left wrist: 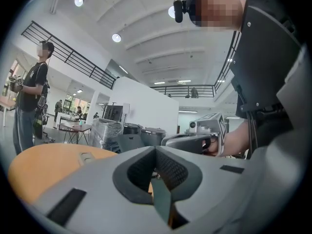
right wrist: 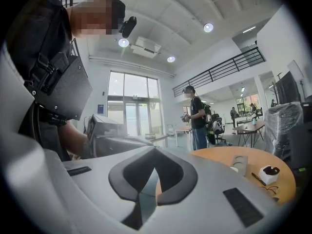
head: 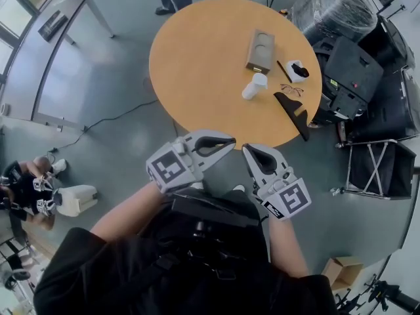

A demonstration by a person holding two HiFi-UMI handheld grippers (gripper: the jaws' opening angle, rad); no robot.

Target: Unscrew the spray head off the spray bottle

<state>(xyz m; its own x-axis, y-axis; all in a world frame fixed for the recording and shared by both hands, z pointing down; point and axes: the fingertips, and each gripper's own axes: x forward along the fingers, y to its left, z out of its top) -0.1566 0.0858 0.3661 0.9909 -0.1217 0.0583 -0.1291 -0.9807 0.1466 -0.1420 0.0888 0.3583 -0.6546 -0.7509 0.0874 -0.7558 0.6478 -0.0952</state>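
White plastic spray bottle (head: 254,86) rests on the round orange wooden table (head: 197,58), right of its centre, untouched. I hold the left gripper (head: 230,140) and right gripper (head: 247,149) off the table's near edge, jaws fully closed and empty, presumably staged for the approach.

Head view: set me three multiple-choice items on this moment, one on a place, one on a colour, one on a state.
1. Where is the white bottle?
A. on the round table
B. on the floor
C. in a hand-held gripper

2. What colour is the table top?
A. white
B. orange-brown
C. black

3. How do the left hand-held gripper and the right hand-held gripper stand?
A. both open
B. both shut, empty
C. one shut on the bottle

Answers:
1. A: it sits on the top, near the cardboard tray.
2. B: the bare top shows orange-brown.
3. B: both pairs of jaws meet with nothing between them, short of the table.
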